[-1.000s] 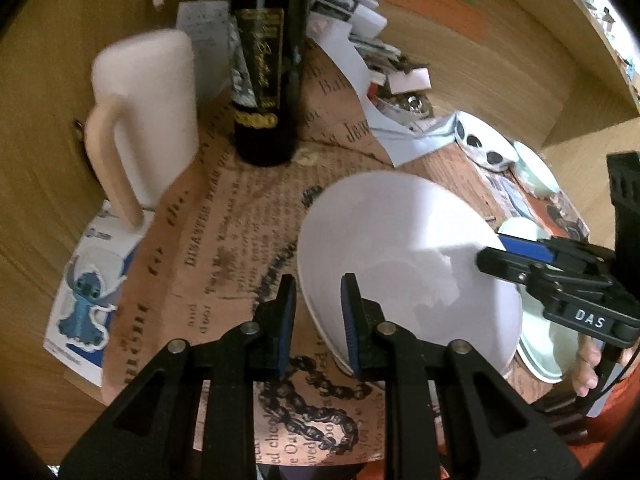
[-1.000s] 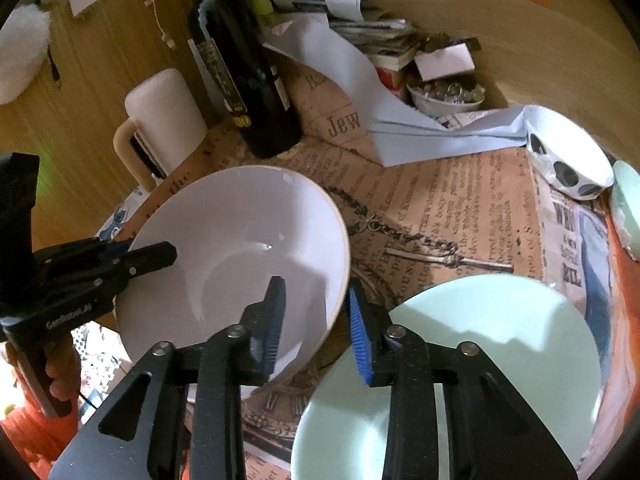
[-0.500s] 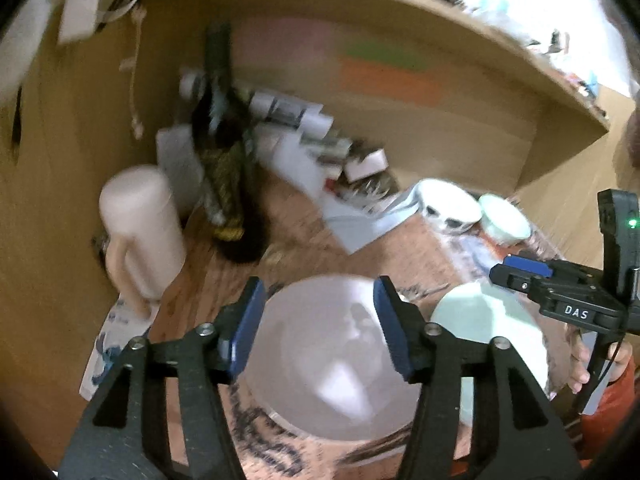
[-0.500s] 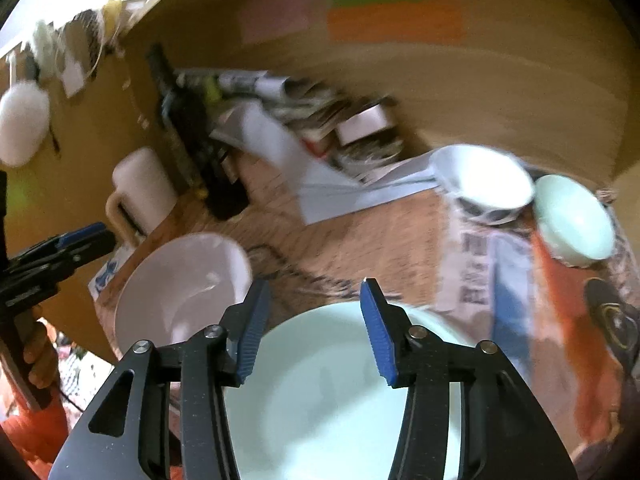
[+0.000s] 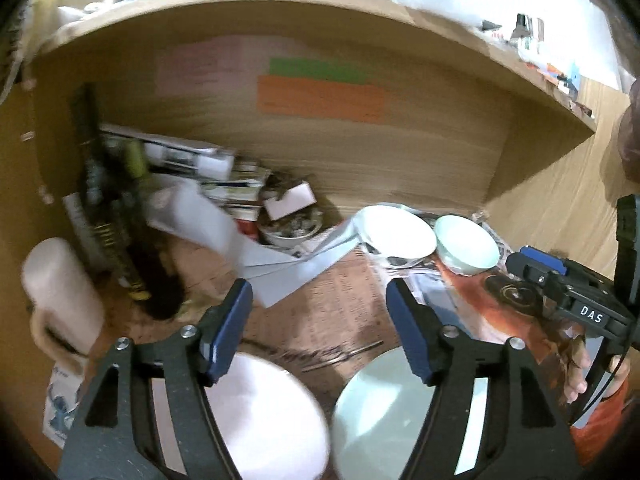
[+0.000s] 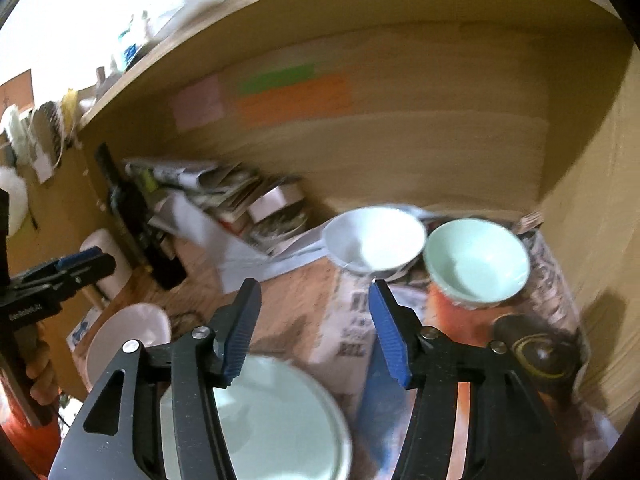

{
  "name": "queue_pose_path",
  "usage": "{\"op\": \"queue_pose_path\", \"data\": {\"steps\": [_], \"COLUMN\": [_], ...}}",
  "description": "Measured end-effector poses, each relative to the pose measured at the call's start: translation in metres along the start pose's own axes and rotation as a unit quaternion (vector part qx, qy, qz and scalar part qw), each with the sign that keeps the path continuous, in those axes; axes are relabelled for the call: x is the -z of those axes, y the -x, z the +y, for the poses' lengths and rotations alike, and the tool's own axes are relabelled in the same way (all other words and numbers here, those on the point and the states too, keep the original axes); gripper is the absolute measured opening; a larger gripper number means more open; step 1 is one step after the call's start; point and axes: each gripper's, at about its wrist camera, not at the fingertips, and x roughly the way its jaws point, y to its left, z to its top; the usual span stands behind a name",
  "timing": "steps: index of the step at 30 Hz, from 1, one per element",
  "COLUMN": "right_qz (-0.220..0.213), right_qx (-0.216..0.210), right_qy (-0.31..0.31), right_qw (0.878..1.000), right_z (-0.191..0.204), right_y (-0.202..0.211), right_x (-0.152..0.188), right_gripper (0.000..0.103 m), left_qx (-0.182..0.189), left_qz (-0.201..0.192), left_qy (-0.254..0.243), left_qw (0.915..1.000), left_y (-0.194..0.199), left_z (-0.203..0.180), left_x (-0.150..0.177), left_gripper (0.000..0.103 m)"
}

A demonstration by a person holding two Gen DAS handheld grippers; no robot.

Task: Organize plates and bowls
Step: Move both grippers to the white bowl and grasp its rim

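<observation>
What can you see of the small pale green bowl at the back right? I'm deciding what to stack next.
The small pale green bowl looks like glazed ceramic, mint inside and out, with a round rim and deep curved wall. It stands upright and empty on the printed paper covering the desk, near the right side wall. The white bowl sits close on its left; blur hides whether their rims touch. Neither hand-held gripper is on it.
</observation>
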Motion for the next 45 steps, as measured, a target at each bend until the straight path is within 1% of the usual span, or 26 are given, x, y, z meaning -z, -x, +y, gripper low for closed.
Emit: {"op": "queue_pose_path", "data": {"steps": [4,7,10,15,22,25,27,28,29,33,35,36,38,40,42,45], "right_qz": [-0.007,-0.007,0.002,0.017,0.040,0.046,0.050,0.052,0.054,0.062,0.066,0.067,0.069,0.070,0.072,0.075], "right_qx": [0.005,0.013,0.013,0.011,0.012,0.007,0.007,0.006,0.004,0.000,0.000,0.000,0.001,0.001,0.002,0.005], "right_qy": [-0.012,-0.018,-0.026,-0.046,-0.058,-0.063,-0.065,-0.066,-0.068,-0.072,-0.072,-0.071,-0.069,-0.069,-0.069,-0.070], "right_qw": [1.000,1.000,1.000,0.999,0.997,0.997,0.997,0.996,0.996,0.995,0.995,0.995,0.995,0.995,0.995,0.995], "right_z": [-0.017,-0.031,-0.044,-0.064,-0.080,-0.083,-0.085,-0.086,-0.086,-0.088,-0.087,-0.087,-0.086,-0.086,-0.086,-0.087], "right_y": [-0.002,-0.013,-0.026,-0.047,-0.074,-0.081,-0.085,-0.086,-0.088,-0.093,-0.096,-0.096,-0.097,-0.097,-0.098,-0.100], "right_x": [-0.005,-0.009,-0.010,-0.010,-0.005,-0.002,-0.001,-0.001,0.000,0.002,0.003,0.004,0.004,0.005,0.005,0.006], "right_gripper": [0.053,0.053,0.053,0.053,0.053,0.053,0.053,0.053,0.053,0.053,0.053,0.053,0.053,0.053,0.053,0.053], "left_qx": [0.002,0.002,-0.004,-0.001,-0.003,-0.006,-0.002,0.001,0.002,0.007,0.008,0.012,0.015,0.013,0.007,0.010], "left_qz": [0.022,0.038,0.054,0.090,0.150,0.169,0.181,0.187,0.192,0.209,0.215,0.217,0.220,0.220,0.217,0.220], "left_qy": [-0.009,-0.016,-0.029,-0.048,-0.052,-0.042,-0.035,-0.033,-0.033,-0.035,-0.040,-0.042,-0.051,-0.062,-0.072,-0.077], "left_qw": [0.9997,0.9992,0.9981,0.9948,0.9872,0.9847,0.9829,0.9819,0.9809,0.9772,0.9758,0.9752,0.9741,0.9735,0.9735,0.9723], "left_y": [-0.032,-0.055,-0.081,-0.120,-0.186,-0.209,-0.220,-0.225,-0.230,-0.243,-0.247,-0.249,-0.252,-0.256,-0.258,-0.258], "left_z": [-0.018,-0.031,-0.045,-0.065,-0.072,-0.068,-0.066,-0.065,-0.065,-0.065,-0.066,-0.067,-0.070,-0.075,-0.079,-0.077], "left_x": [-0.012,-0.019,-0.028,-0.039,-0.044,-0.045,-0.046,-0.046,-0.045,-0.045,-0.044,-0.043,-0.043,-0.043,-0.043,-0.043], "left_gripper": [0.069,0.069,0.069,0.069,0.069,0.069,0.068,0.065,0.059,0.050,0.040,0.037,0.026,0.023,0.023,0.023]}}
